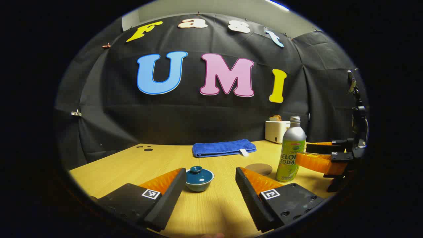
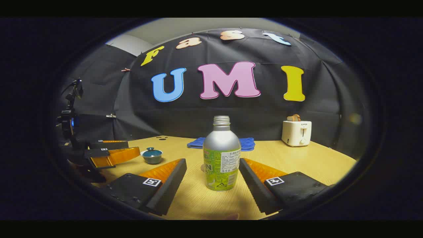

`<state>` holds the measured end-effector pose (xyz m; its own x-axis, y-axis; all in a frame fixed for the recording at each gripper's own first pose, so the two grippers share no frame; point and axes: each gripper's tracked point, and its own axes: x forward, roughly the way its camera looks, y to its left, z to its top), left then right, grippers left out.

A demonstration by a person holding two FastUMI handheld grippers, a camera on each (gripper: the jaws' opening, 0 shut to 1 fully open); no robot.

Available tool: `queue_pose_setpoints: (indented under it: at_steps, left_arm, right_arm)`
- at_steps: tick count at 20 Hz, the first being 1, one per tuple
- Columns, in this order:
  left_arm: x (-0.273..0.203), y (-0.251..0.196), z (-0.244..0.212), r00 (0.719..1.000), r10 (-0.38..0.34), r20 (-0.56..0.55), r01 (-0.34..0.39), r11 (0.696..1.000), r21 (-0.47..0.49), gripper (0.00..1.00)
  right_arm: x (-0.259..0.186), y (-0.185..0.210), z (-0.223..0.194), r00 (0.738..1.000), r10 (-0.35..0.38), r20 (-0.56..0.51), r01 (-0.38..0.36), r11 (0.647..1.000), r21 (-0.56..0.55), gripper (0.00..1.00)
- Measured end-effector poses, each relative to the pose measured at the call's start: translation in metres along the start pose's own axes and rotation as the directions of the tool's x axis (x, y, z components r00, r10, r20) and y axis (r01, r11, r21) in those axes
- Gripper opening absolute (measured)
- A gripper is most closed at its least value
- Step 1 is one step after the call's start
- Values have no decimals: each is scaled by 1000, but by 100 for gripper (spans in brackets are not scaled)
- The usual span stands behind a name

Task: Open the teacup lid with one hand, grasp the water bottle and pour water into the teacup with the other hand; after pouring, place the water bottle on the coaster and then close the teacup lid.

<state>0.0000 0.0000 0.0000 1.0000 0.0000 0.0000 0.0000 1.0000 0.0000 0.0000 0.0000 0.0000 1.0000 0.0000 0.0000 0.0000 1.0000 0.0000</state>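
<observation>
A small teal teacup [image 1: 199, 179] with its knobbed lid on stands on the wooden table, just ahead of my open left gripper [image 1: 210, 173] and nearer its left finger. The uncapped silver and green water bottle [image 2: 221, 155] stands upright between the fingers of my open right gripper [image 2: 211, 165], touched by neither. In the left gripper view the bottle [image 1: 290, 150] is at the right, with the right gripper [image 1: 312, 155] reaching in beside it. A round brown coaster [image 1: 258, 169] lies flat just left of the bottle. The right gripper view shows the teacup [image 2: 152, 155] and the left gripper [image 2: 124, 150] at the left.
A folded blue towel [image 1: 224, 147] lies at the back of the table [image 1: 211, 211] near the black wall. A white toaster [image 2: 296, 132] with bread in it stands at the back right. Small dark holes [image 1: 145, 147] mark the table's back left.
</observation>
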Motion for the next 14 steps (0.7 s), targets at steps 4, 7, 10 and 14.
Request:
queue_pose_setpoints:
  at_steps: [4, 7, 10, 14]
  left_arm:
    - [2, -1, -1, 1000, 3, 1, -3, 1000, 0, 95]
    - [1, 1, 0, 1000, 7, 2, -7, 1000, 0, 95]
    - [0, 1, -1, 1000, 7, 3, -7, 1000, -1, 95]
    - [1, 2, -2, 1000, 12, 4, -12, 1000, -1, 95]
  right_arm:
    - [0, 2, -1, 1000, 12, -1, -12, 1000, 1, 98]
    - [1, 2, -2, 1000, 12, 0, -12, 1000, 2, 98]
    - [1, 2, -2, 1000, 12, 0, -12, 1000, 2, 98]
    - [1, 2, -2, 1000, 10, 0, -10, 1000, 2, 98]
